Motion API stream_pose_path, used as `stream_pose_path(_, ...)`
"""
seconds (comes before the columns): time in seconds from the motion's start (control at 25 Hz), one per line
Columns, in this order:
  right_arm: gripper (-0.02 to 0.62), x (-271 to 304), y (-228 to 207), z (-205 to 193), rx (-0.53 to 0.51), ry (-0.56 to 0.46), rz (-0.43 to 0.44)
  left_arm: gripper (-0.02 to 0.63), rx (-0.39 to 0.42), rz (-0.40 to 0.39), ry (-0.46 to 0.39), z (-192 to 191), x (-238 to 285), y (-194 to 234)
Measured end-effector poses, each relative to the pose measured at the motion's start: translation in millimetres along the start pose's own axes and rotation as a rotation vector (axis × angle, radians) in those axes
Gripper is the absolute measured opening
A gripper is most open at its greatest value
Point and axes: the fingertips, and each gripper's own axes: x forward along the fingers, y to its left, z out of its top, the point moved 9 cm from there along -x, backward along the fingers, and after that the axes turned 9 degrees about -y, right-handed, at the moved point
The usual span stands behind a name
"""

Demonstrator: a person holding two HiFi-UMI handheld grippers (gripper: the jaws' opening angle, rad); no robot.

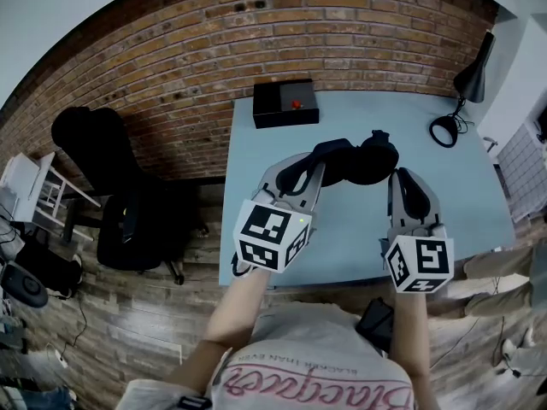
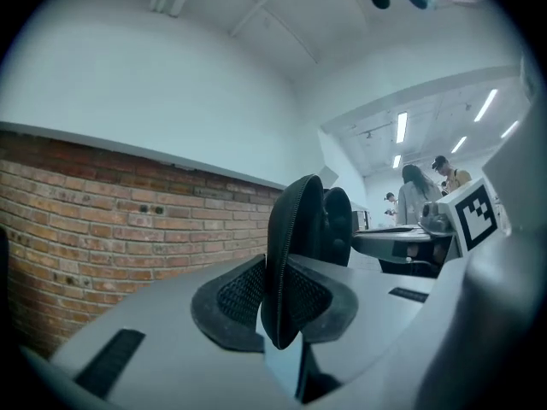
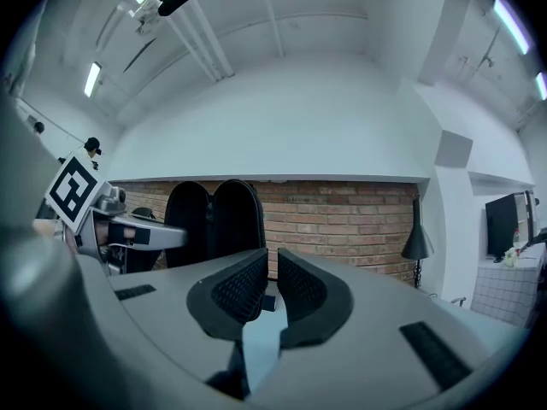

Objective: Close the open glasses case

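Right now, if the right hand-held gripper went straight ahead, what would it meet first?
Probably the glasses case: its right half stands close ahead, just left of where the right hand-held gripper points. A small dark tab sits between its jaws; depth is unclear.

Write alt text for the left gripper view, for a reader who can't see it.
The left gripper is clamped on the zippered rim of an open black glasses case, held on edge. A brick wall runs at left; a marker cube shows at right.
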Motion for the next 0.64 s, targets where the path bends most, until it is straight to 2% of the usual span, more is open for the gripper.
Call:
stream_pose_path(0.16,0.044,-0.8,1.8,-0.8,-0.020,-0.012,-0.004,0.040,0.088,0.039,-0.082,-2.4,-2.3,-5.4)
stream_pose_path(0.48,0.037,-2.3,0.5,-1.8,-0.026,-0.023,-0.006,0.040,0.090,0.041,-0.138,-7.3,-4.4,-10.0)
stream_pose_path(0.64,0.035,-1.4,0.1,-1.0,-0.026,-0.027,-0.004,0.040,0.088,0.045,-0.140,-7.7,-4.3,-10.0)
